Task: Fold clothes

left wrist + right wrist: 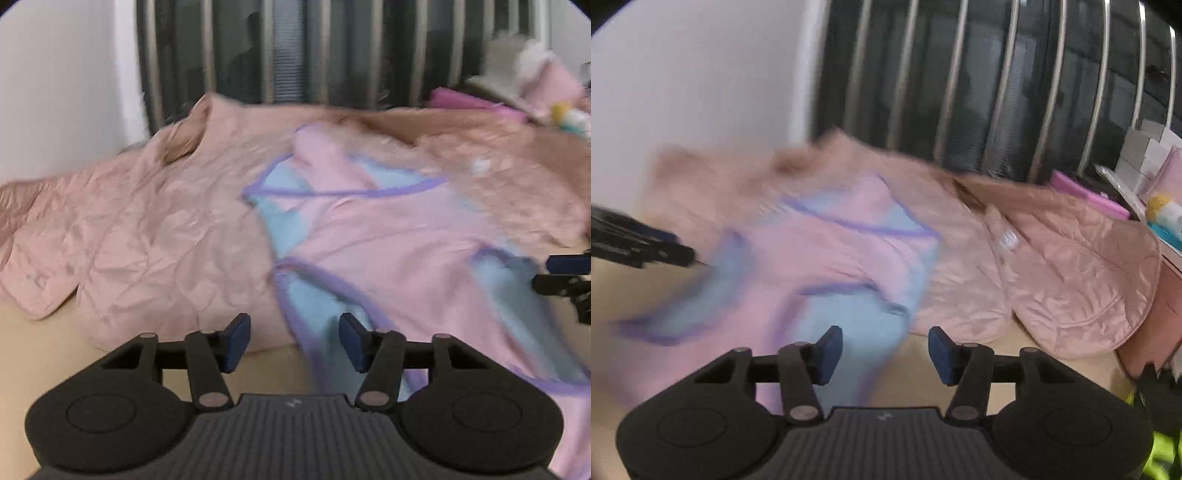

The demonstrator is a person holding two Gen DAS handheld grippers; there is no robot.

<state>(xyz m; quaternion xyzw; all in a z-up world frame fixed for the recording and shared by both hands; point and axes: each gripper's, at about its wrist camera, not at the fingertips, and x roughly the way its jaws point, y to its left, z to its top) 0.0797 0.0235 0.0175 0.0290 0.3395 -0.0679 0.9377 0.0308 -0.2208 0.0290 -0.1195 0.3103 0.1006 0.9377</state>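
Note:
A pink garment with light blue panels and purple trim [388,243] lies spread on the bed, blurred in both views [827,266]. My left gripper [294,341] stands open low over its near left edge; a strip of blue cloth with purple trim runs between the blue pads [236,341] without being pressed. My right gripper [885,352] is open too, over the garment's blue near right corner, pads apart from the cloth. Each gripper shows at the edge of the other's view: the right one [569,277], the left one [639,243].
A crumpled peach quilted cover [147,236] lies under and around the garment [1071,280]. Behind stands a dark ribbed headboard [295,48], with a white wall [62,81] to the left. Boxes, a pink item and a toy [1160,206] crowd the far right. Beige sheet [44,354] shows in front.

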